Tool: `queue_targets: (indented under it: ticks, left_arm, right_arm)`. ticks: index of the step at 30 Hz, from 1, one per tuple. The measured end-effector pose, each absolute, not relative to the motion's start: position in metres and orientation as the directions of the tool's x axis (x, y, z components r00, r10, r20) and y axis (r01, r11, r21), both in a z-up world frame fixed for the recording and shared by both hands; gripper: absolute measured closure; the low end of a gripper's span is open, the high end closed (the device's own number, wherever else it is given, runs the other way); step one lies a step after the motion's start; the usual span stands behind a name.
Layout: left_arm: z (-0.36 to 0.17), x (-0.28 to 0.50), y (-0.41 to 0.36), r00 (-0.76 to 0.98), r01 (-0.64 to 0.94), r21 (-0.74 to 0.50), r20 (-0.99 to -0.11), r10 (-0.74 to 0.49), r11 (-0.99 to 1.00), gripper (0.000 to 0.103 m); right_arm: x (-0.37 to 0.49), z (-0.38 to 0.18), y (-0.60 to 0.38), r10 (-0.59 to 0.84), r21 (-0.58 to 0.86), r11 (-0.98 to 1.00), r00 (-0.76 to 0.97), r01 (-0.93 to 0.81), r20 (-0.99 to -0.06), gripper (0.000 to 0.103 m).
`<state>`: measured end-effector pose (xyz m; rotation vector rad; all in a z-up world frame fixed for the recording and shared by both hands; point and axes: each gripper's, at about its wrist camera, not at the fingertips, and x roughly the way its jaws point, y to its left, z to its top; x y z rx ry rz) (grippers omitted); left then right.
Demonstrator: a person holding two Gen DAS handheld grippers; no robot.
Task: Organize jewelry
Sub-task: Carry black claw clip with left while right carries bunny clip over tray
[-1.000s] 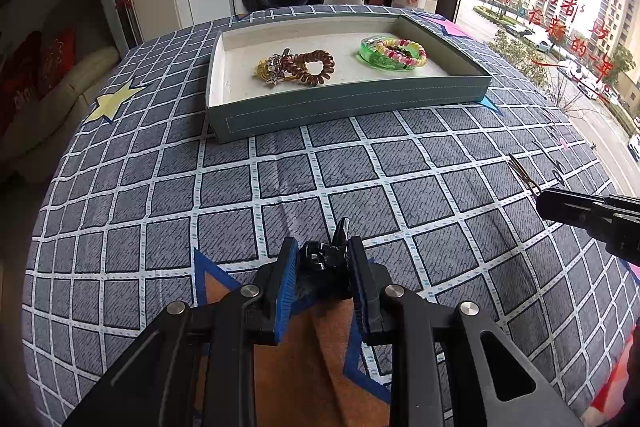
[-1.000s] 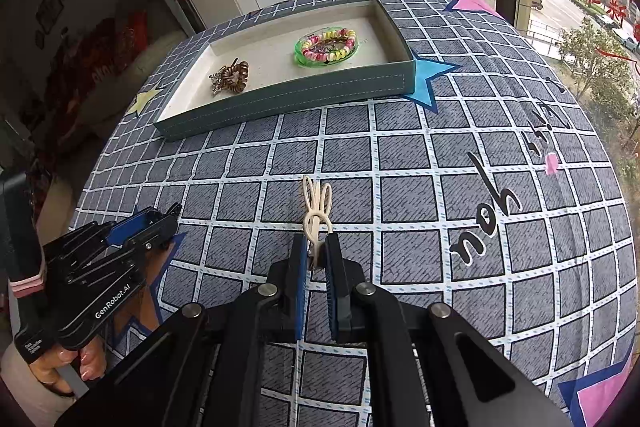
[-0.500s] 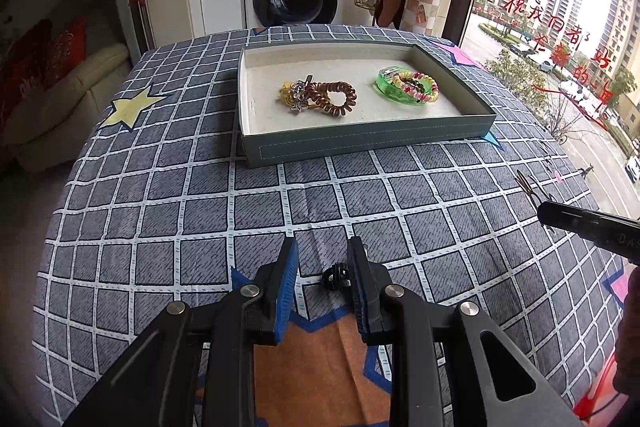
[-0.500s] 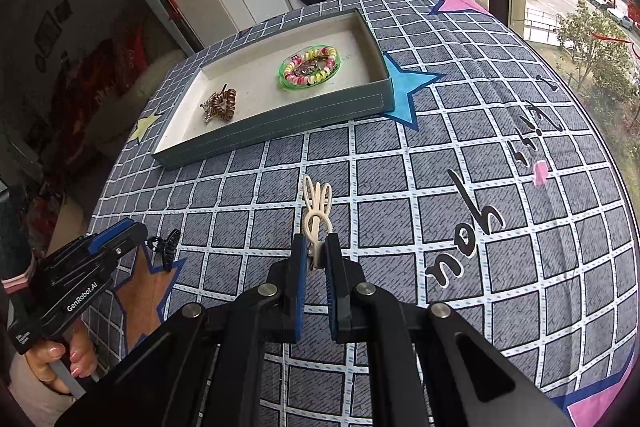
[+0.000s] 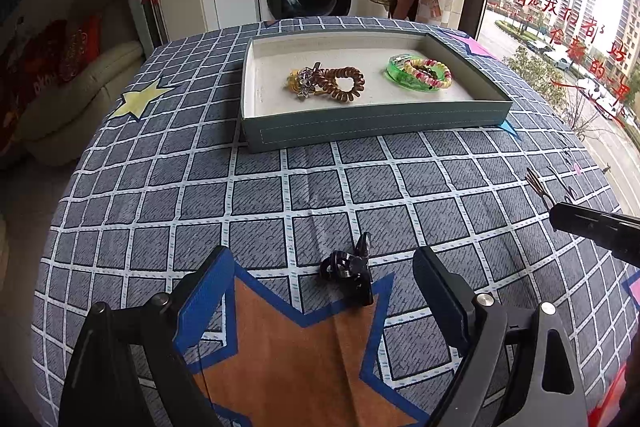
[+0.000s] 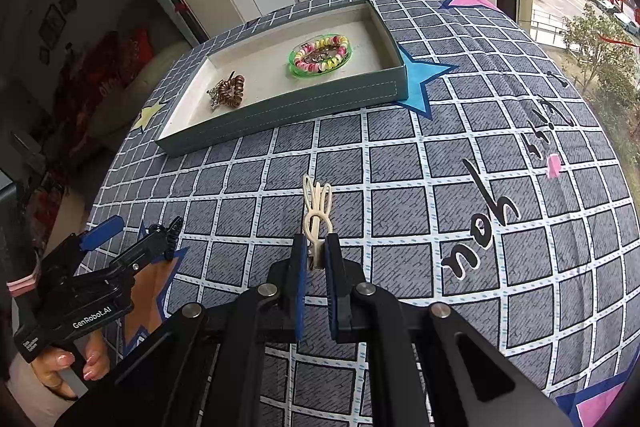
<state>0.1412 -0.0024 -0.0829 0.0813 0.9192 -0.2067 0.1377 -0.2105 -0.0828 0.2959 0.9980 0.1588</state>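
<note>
Right now your left gripper (image 5: 320,291) has its jaws spread wide, having just been opening, and the black hair claw (image 5: 350,267) lies between them on the tabletop (image 5: 260,187) untouched by either pad, at the upper tip of the orange star printed near the near edge. I judge the claw was let go to be taken again at a better angle, since it sits well short of the tray (image 5: 372,125).

Your right gripper (image 6: 316,263) is nearly closed and pinches the base of the cream hair clip (image 6: 316,211), whose looped end points toward the tray; held low over the cloth like that, it looks ready to be carried across.

The tray stands toward the far edge of the tabletop, and already holds a brown coil hair tie (image 5: 340,85) with a sparkly clip on the left and a green bangle (image 5: 418,75) with a bead bracelet on the right, so the bare middle seems meant for these two pieces.

Readable writing: "GenRobot.AI" on the left gripper's body in the right wrist view, "you" printed upside-down on the cloth, and red Chinese characters on the window, too small to read with confidence.
</note>
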Motion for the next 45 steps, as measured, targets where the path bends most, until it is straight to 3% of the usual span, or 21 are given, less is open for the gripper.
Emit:
queue_targets:
  ticks: [3,4,9,31,45]
  left_arm:
    - [-0.092,0.145,-0.007,0.555,0.226,-0.018,-0.819,-0.144,0.974,0.007]
    - [-0.094,0.145,-0.009,0.545,0.236,-0.021,-0.825,-0.150,0.971,0.021]
    - [-0.097,0.142,-0.014,0.538,0.277,-0.020,-0.825,-0.172,0.961,0.064]
    - [-0.021,0.197,-0.009,0.654,0.258,-0.087,-0.717,-0.240,0.962,0.066]
    - [-0.036,0.282,-0.011,0.652,0.157,-0.076,-0.741,-0.161,0.985,0.066]
  right_arm:
    - [0.137,-0.080,-0.210,0.264,0.314,0.949,0.539,0.002,-0.800,0.093]
    - [0.137,-0.080,-0.211,0.264,0.314,0.949,0.539,0.001,-0.800,0.093]
    - [0.138,-0.076,-0.212,0.261,0.311,0.950,0.545,-0.001,-0.797,0.093]
    - [0.201,-0.028,-0.222,0.257,0.288,0.956,0.604,-0.048,-0.754,0.093]
    - [0.300,-0.026,-0.212,0.250,0.253,0.964,0.596,-0.081,-0.763,0.093]
